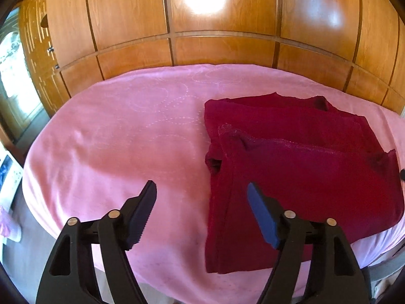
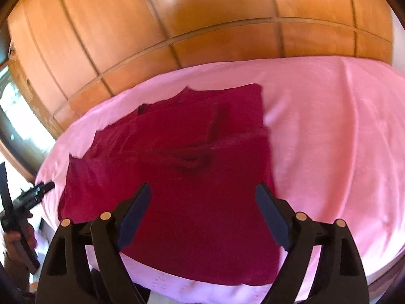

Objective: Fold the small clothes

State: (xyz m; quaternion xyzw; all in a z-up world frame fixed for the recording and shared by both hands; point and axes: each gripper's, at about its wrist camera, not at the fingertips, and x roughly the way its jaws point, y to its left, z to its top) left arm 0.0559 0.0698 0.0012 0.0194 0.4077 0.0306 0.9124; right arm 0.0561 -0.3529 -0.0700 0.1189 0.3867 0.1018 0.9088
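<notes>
A dark red garment [image 1: 291, 167] lies folded on the pink blanket [image 1: 121, 131], in front of the wooden wardrobe [image 1: 202, 25]. The left gripper [image 1: 202, 190] and right gripper [image 2: 202, 192] hang above it, jaws wide, nothing between them

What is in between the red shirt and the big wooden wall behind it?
Just bare pink blanket. In the left wrist view a strip of it runs between the dark red garment and the wooden panelled wall; nothing else lies there.
</notes>
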